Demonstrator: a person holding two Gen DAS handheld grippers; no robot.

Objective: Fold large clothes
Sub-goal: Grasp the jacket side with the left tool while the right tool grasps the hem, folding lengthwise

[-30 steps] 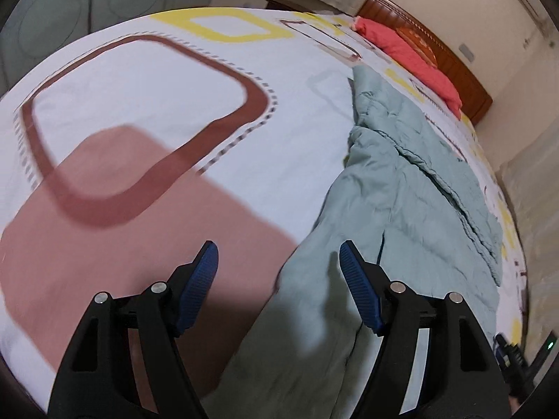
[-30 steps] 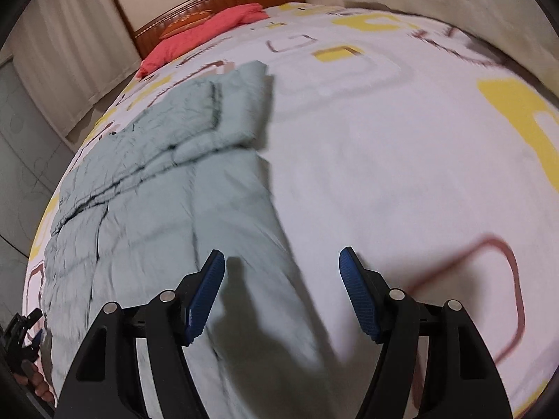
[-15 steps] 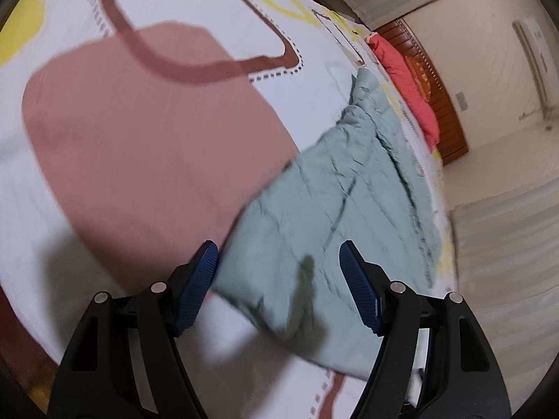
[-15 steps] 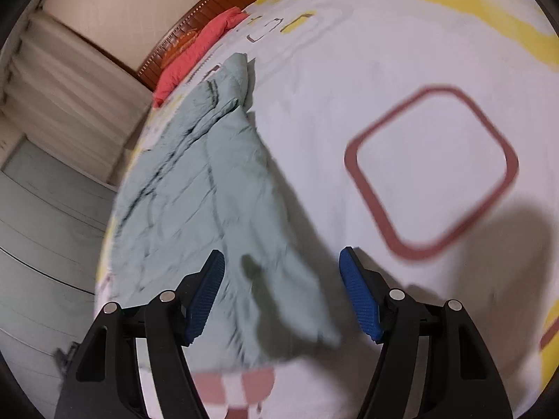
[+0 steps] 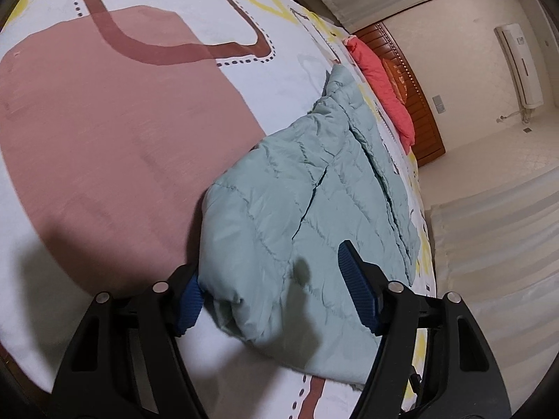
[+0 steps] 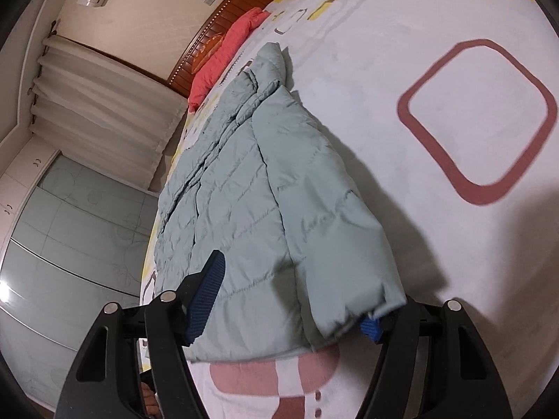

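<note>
In the left wrist view, a pale green quilted puffer jacket point(image 5: 314, 188) lies stretched along a bed point(image 5: 104, 122) whose white cover carries brown and yellow rounded-square shapes. The left gripper point(image 5: 276, 286) is spread wide around the jacket's near corner: the puffy hem bulges between the two blue ribbed pads point(image 5: 356, 289), the left pad partly hidden under the fabric edge and the right pad standing clear above the cloth, so nothing is pinched. Beyond the jacket a coral-red pillow point(image 5: 384, 80) rests against a dark wooden headboard point(image 5: 415, 104), and an air conditioner point(image 5: 520, 66) hangs on the cream wall. In the right wrist view, the same jacket point(image 6: 265, 188) runs from the foreground toward the pillow point(image 6: 223, 56) and headboard point(image 6: 223, 10), with the end of a sleeve or hem corner draped over the right finger. The right gripper point(image 6: 290, 300) is likewise released, its jaws far apart; the left pad point(image 6: 206, 296) sits on top of the quilted fabric while only a sliver of the right pad peeks from under the cloth. Pleated curtains point(image 6: 104, 118) and a frosted-glass wardrobe point(image 6: 70, 244) fill the left side.
</note>
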